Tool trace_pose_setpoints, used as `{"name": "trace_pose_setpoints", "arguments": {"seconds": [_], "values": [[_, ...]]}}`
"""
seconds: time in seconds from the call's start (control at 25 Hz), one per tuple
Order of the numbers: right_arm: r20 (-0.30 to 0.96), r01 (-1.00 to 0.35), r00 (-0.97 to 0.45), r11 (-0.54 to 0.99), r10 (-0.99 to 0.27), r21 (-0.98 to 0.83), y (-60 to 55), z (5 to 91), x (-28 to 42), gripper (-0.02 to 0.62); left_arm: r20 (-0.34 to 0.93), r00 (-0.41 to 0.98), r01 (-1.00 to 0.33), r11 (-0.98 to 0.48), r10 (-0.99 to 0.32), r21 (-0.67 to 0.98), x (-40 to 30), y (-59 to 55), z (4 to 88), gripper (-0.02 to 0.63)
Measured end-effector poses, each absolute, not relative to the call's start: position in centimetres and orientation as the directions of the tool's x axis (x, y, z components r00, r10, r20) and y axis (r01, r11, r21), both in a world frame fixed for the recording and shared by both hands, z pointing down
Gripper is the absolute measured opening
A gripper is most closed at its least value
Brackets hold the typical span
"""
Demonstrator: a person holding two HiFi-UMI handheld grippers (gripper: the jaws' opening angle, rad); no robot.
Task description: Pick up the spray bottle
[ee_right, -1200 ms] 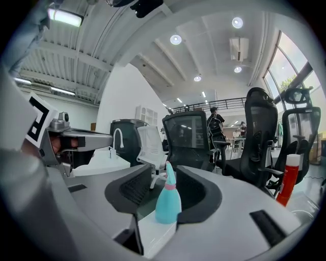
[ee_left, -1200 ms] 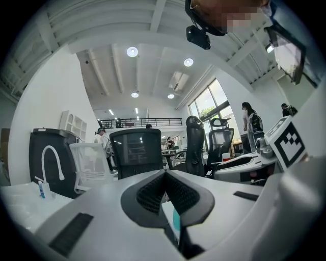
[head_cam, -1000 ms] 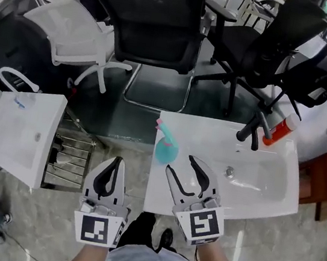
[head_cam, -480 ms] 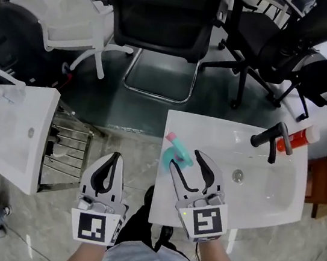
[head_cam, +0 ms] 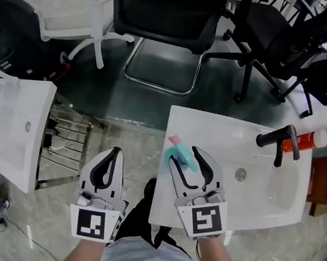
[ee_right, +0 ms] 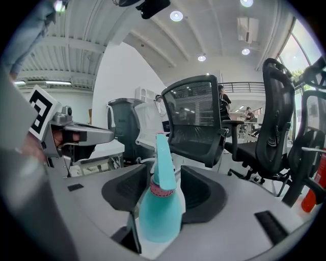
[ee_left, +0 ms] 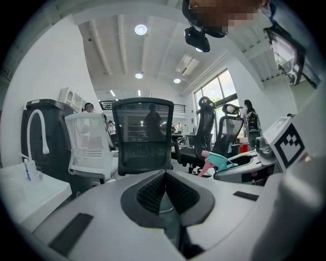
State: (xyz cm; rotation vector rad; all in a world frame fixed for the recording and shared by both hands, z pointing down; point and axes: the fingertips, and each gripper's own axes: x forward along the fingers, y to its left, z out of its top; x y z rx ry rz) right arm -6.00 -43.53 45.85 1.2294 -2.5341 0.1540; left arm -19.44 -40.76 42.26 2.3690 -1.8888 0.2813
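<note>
No words, numbers or brand names can be read. The left hand-held gripper (head_cam: pixel 115 152) and right hand-held gripper (head_cam: pixel 184 156) bear only black-and-white square markers (head_cam: pixel 93 224).

— Bright or dim?
— Bright and even. In both gripper views the round ceiling lamps (ee_left: pixel 141 29) burn out to white spots, and the window (ee_left: pixel 211 99) at the right of the left gripper view is overexposed.
— Shadows?
— Soft only; the spray bottle (ee_right: pixel 158 214) is evenly lit. The white basin (head_cam: pixel 262 202) glares faintly in the head view.
— Distortion?
— Strong fisheye bending, black corners in the gripper views; the head view's edges go soft
</note>
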Motion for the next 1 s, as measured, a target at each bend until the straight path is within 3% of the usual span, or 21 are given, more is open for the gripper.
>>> {"name": "trace_pose_setpoints", "arguments": {"seconds": [1.0], "values": [[0.328, -0.763, -0.599, 0.645, -0.73, 0.045, -43.4, 45.8, -6.5, 0.161, 0.2, 0.198, -0.978, -0.206, -0.96, -0.024, -19.2, -40.8, 41.5, 0.018]]}}
